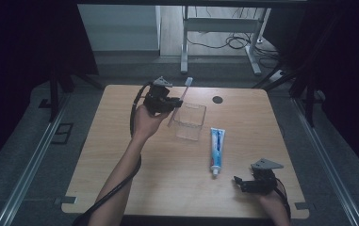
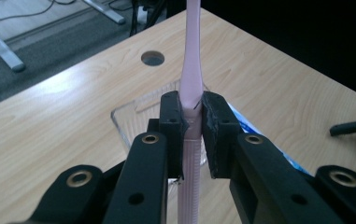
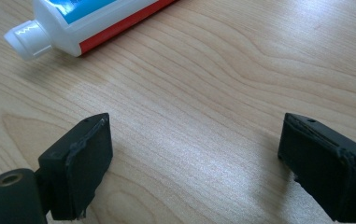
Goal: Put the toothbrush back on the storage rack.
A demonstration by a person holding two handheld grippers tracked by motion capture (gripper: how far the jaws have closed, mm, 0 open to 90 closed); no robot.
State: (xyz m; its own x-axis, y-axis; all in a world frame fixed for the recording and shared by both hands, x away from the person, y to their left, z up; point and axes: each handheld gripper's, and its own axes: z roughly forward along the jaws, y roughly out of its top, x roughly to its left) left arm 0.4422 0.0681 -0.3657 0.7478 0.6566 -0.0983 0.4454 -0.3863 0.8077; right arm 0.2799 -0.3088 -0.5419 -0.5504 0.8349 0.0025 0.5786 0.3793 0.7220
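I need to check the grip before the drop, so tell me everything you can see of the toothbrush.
The toothbrush is pale pink plastic, with a slim neck and a ribbed lower handle. The left gripper is shut on its handle, both pads pressing its sides. In the high view it slants, head up and away, lower end at the near rim of the clear plastic box, above the wooden table. Its bristles are too small to make out.
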